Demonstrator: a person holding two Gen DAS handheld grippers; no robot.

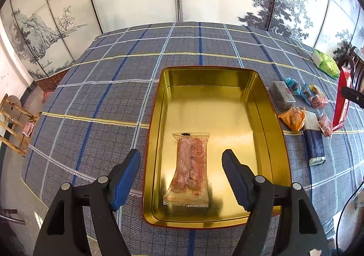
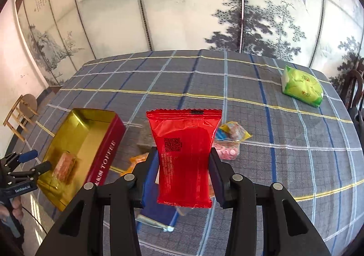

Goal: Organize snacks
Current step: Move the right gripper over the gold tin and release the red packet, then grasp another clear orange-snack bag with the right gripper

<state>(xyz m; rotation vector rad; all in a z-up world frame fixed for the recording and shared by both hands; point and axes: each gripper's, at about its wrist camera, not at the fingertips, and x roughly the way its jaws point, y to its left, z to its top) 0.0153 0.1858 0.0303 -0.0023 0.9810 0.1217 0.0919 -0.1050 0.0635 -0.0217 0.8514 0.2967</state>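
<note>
Over the gold tin (image 1: pixel 218 78), in the left wrist view, your left tool (image 1: pixel 182 160) hangs with its jaws apart and nothing between them. One clear-wrapped orange snack (image 1: pixel 191 167) lies flat on the tin floor just below. The loose snack pile (image 1: pixel 302 105) sits on the checked counter (image 1: pixel 102 87) beside the tin's right wall. If you drop back in carelessly, a fingertip could catch the wrapper or nudge the tin.

From the right wrist view, your right tool (image 2: pixel 184 165) is clamped on a red packet (image 2: pixel 185 155), pinched at its waist and held clear of the counter. The tin sits to the left, and the left tool (image 2: pixel 34 160) hovers at its near end. The slick film could slide out of the pads if you swing fast. Both tools could also collide over the tin, or the packet could land on its rim.
</note>
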